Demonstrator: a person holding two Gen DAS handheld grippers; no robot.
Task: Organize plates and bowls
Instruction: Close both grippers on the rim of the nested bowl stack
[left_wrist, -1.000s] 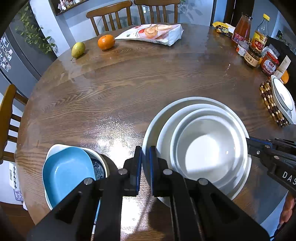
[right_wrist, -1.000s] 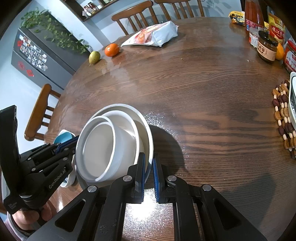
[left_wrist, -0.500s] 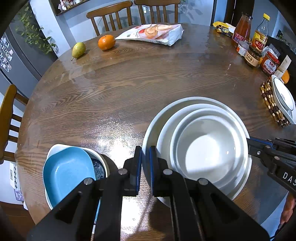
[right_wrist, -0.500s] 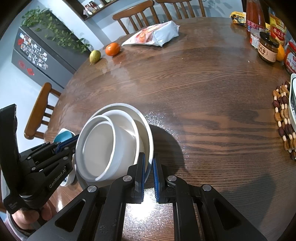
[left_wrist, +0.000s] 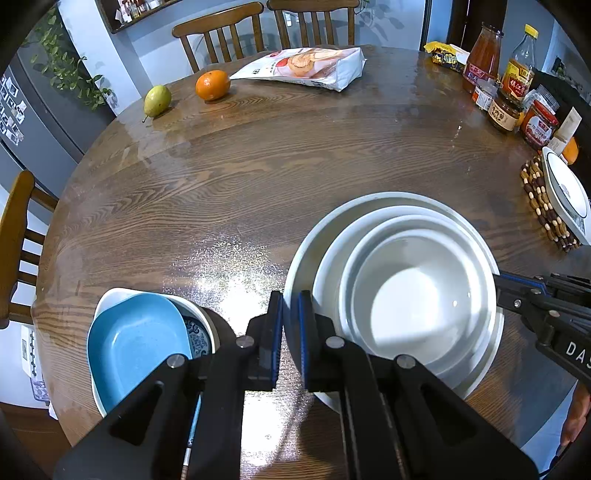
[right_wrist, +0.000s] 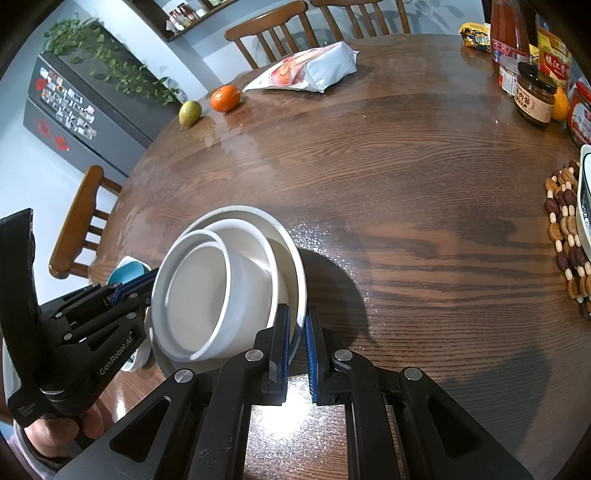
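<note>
A stack of white dishes (left_wrist: 402, 288) sits on the near part of the round wooden table (left_wrist: 258, 166): a wide shallow plate (left_wrist: 306, 251) at the bottom, a smaller plate (left_wrist: 332, 258) on it, and two nested bowls on top, the inner bowl (left_wrist: 413, 295) glossy and empty. From the right wrist view the stack looks tilted, its far rim raised, though the fisheye may exaggerate this.

The left gripper (left_wrist: 290, 325) pinches the left rim of the bottom plate, its blue pads pressed together on the edge. The right gripper (right_wrist: 296, 343) clamps the opposite rim of the same plate in the same way.

Just left of the stack stands a second group: a sky-blue rectangular dish (left_wrist: 136, 343) resting inside a white dish (left_wrist: 110, 297), with a blue-patterned bowl (left_wrist: 199, 332) partly visible beneath; how these three nest is hard to tell.

At the right edge of the table a white bowl with a dark rim line (left_wrist: 565, 192) sits on a beaded trivet (left_wrist: 543, 206). Jars and sauce bottles (left_wrist: 509, 92) cluster behind it. Across the table lie a pear (left_wrist: 157, 100), an orange (left_wrist: 212, 85) and a snack bag (left_wrist: 306, 68).
</note>
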